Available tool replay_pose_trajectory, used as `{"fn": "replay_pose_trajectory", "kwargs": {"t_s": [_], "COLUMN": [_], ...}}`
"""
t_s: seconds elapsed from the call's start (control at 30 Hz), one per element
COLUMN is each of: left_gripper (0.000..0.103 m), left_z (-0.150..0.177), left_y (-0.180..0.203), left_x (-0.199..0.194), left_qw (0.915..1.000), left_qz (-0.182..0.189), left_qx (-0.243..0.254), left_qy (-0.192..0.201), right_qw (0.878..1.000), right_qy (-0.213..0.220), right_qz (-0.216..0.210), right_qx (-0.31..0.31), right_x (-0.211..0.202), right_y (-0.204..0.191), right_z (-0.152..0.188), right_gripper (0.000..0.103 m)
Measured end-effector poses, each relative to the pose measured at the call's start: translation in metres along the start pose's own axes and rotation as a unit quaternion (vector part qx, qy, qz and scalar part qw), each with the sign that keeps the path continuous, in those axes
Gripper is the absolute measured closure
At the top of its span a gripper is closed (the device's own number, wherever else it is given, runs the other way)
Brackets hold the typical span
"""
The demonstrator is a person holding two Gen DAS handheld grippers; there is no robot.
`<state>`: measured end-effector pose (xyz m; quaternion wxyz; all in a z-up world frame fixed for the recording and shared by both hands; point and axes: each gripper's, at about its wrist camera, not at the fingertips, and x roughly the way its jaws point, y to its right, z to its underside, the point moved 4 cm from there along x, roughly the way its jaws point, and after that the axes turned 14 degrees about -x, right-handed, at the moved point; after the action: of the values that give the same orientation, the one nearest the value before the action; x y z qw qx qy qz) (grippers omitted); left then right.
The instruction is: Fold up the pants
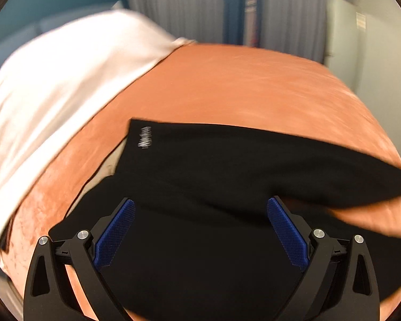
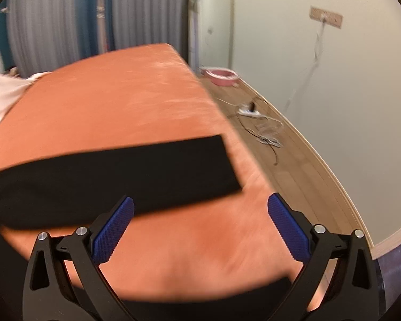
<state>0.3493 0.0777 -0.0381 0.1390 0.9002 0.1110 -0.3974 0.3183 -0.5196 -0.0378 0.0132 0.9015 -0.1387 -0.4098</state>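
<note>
The bed (image 1: 227, 85), under its orange cover, fills the middle of both views, and the black pants (image 1: 227, 176) lie across it: in my left view they spread from the centre down to the bottom edge, a small white logo (image 1: 145, 137) near their upper left corner, while in my right view one long leg (image 2: 120, 176) runs from the left edge toward the centre and ends in a square hem. I judge the fold has barely begun, since that leg lies flat and full length. My left fingers (image 1: 200, 230) are spread wide over the dark cloth and pinch nothing; my right fingers (image 2: 200, 227) are equally spread, over bare orange cover just below the leg. To do this well I would bring the right fingers to the hem, take both layers at the corner, and carry it toward the waist while the left holds the cloth flat. A white pillow (image 1: 53, 85) sits at upper left, well apart. On the floor at right lie a pink bowl (image 2: 220, 76) and a power strip (image 2: 250, 111) with loose cables; nothing stands in the way.
</note>
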Motion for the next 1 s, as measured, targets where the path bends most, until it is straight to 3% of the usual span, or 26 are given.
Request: {"fn": "replay_pose_trajectory", "kwargs": {"t_s": [0.13,0.27,0.37,0.43,0.5,0.63,0.67,0.7,0.73,0.8,0.83,1.0], "left_gripper": [0.005,0.005,0.005,0.005,0.005,0.007,0.009,0.031,0.075,0.08,0.095,0.098], "left_z": [-0.06,-0.107,-0.136,-0.147,-0.152,-0.152,-0.15,-0.15,-0.151,-0.151,-0.152,-0.174], "left_y": [-0.034,-0.054,-0.067,-0.072,-0.08,-0.08,-0.078,-0.075,-0.073,-0.07,-0.068,-0.073], "left_x": [0.065,0.109,0.137,0.155,0.183,0.216,0.219,0.223,0.226,0.231,0.227,0.157], "left_qw": [0.9977,0.9926,0.9907,0.9914,0.9906,0.9876,0.988,0.9889,0.9893,0.9881,0.9897,0.9949], "left_qz": [-0.059,-0.121,-0.136,-0.125,-0.106,-0.098,-0.095,-0.09,-0.083,-0.081,-0.073,0.035], "left_qx": [-0.02,-0.003,-0.011,-0.026,-0.043,-0.059,-0.057,-0.051,-0.049,-0.051,-0.05,-0.082], "left_qy": [-0.028,-0.01,-0.009,-0.03,-0.075,-0.107,-0.108,-0.107,-0.109,-0.12,-0.112,-0.048], "right_qw": [0.999,0.998,0.996,0.995,0.994,0.995,0.995,0.995,0.995,0.995,0.994,0.994], "right_qy": [-0.035,-0.062,-0.081,-0.087,-0.091,-0.083,-0.076,-0.073,-0.077,-0.071,-0.07,0.009], "right_qz": [-0.013,-0.008,-0.021,-0.042,-0.052,-0.055,-0.064,-0.067,-0.067,-0.074,-0.082,-0.105], "right_qx": [-0.008,-0.014,0.003,0.008,0.005,-0.003,-0.004,-0.007,-0.013,-0.011,-0.002,0.006], "right_x": [0.056,0.098,0.123,0.133,0.14,0.146,0.145,0.143,0.144,0.141,0.137,0.078], "right_y": [0.004,-0.001,0.003,-0.001,-0.007,-0.02,-0.025,-0.028,-0.033,-0.037,-0.035,-0.026], "right_z": [-0.029,-0.041,-0.042,-0.041,-0.04,-0.042,-0.043,-0.044,-0.045,-0.049,-0.051,-0.067], "right_gripper": [0.005,0.005,0.005,0.005,0.005,0.005,0.009,0.017,0.04,0.063,0.089,0.093]}}
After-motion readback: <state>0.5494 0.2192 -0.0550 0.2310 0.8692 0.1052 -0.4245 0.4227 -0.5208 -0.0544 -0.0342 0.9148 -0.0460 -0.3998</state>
